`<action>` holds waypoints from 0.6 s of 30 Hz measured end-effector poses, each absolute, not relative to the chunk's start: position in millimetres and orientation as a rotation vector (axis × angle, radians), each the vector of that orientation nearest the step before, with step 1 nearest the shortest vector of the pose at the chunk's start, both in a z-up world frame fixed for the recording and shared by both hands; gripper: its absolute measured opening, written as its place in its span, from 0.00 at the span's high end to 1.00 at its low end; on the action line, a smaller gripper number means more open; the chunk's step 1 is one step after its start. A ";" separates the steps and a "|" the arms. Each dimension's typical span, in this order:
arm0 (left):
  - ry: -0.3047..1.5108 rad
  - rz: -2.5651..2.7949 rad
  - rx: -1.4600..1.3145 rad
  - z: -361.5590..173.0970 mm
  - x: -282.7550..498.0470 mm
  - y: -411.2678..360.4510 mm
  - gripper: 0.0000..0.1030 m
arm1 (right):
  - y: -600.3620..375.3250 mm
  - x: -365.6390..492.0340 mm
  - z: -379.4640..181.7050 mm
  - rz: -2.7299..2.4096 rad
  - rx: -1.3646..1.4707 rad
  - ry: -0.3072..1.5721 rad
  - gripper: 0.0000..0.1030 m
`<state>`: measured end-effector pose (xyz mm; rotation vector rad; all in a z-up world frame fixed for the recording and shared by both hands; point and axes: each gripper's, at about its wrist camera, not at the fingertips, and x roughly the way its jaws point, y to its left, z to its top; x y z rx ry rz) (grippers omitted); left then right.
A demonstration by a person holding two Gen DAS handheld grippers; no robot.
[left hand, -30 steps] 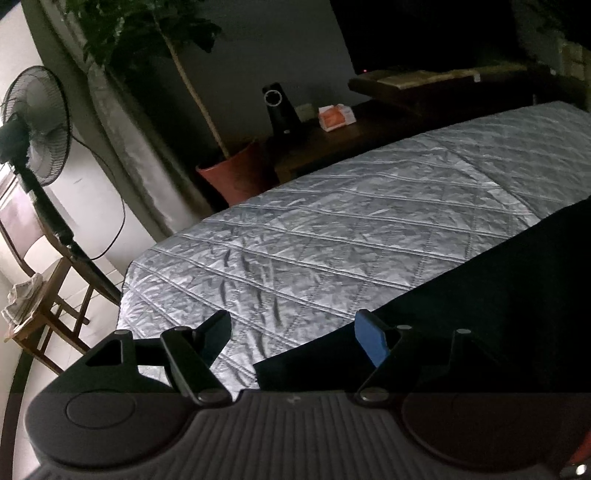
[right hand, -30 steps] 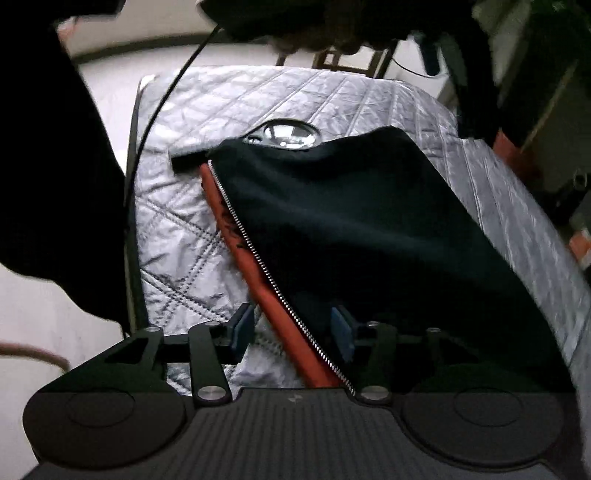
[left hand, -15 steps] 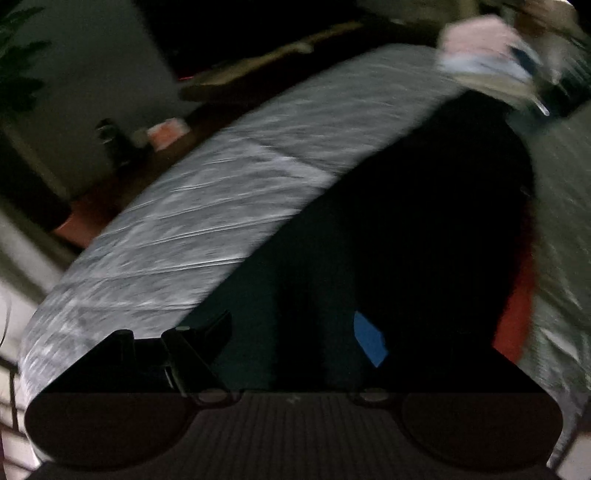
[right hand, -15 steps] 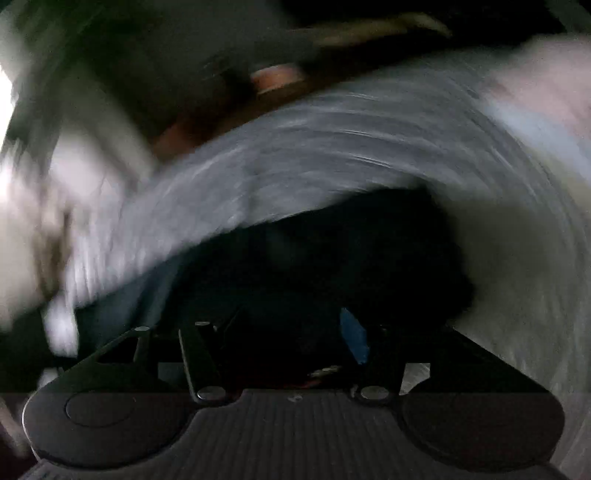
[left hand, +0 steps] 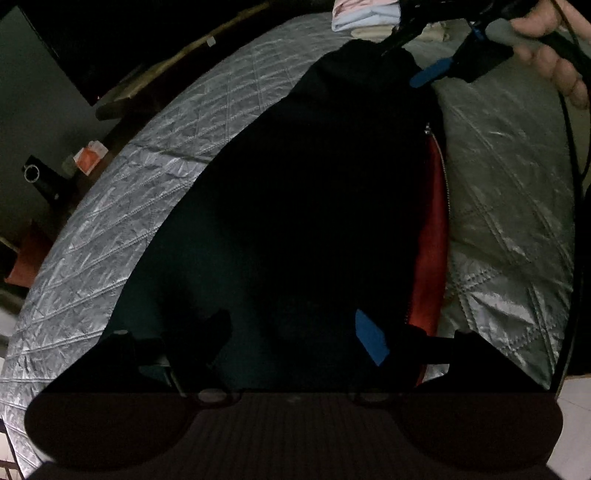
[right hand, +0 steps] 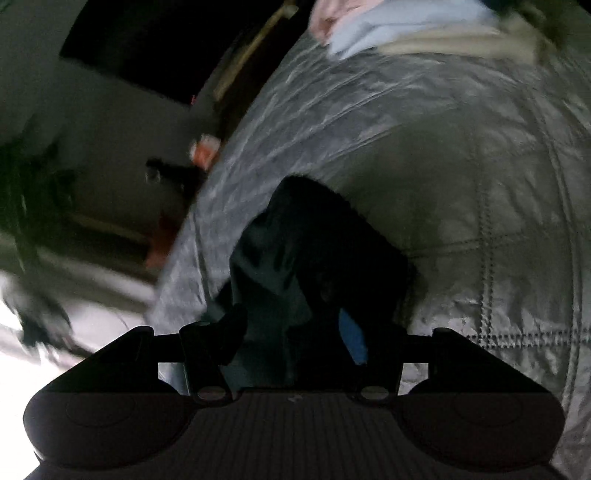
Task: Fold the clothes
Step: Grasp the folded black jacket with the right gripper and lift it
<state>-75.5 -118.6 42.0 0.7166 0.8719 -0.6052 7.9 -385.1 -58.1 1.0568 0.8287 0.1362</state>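
On silver quilted bedspread (left hand: 155, 192): black jacket (left hand: 295, 192) spread flat, orange lining (left hand: 428, 236) and zipper along its 3 o'clock edge. Left gripper (left hand: 291, 332) above near hem, jaws spread, nothing pinched. Right gripper (right hand: 291, 332) at jacket's 12 o'clock end, jaws just widened, dark cloth between them, not squeezed. Folded pastel clothes (left hand: 365, 14) beyond.

Black zip jacket (left hand: 303, 192), orange lining showing, lies flat on grey quilted bedspread (left hand: 140, 192). Left gripper (left hand: 291, 332) spread above hem; right gripper (left hand: 436, 70) at far end.
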 end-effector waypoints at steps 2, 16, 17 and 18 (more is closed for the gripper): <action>0.879 -0.605 0.705 41.3 -75.0 -116.9 0.31 | -394.1 -1.6 -62.6 0.120 1.149 0.770 0.40; 0.858 -0.610 0.733 42.1 -79.0 -118.0 0.31 | -393.5 6.9 -56.3 -0.004 0.961 0.716 0.48; 0.856 -0.611 0.735 42.0 -79.6 -118.3 0.31 | -392.3 8.3 -54.8 -0.005 0.931 0.726 0.55; 0.854 -0.612 0.738 41.9 -80.3 -118.8 0.31 | -391.7 8.4 -53.0 -0.005 0.900 0.734 0.59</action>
